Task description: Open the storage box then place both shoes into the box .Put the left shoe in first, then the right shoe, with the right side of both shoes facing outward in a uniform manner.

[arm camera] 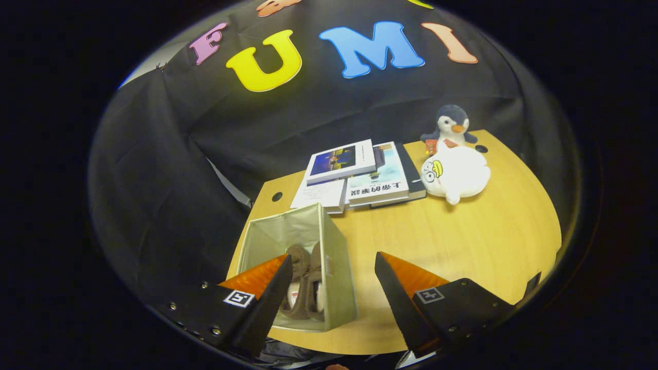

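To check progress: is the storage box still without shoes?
No, two brown shoes stand inside the open storage box, while the open gripper holds nothing.

A recording booth arranged like a home desk

Black cloth wall (154, 205) behind a wooden table (462, 246) with stacked books (354, 177) and two plush toys (455, 174).

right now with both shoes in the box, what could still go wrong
1. The open gripper hangs just above the beige fabric storage box; one finger overlaps its opening, so a careless move might snag the soft wall and tip the box.
2. The box sits near the wooden table edge; a nudge could push it off.
3. The brown shoes are partly hidden, so their facing cannot be confirmed.
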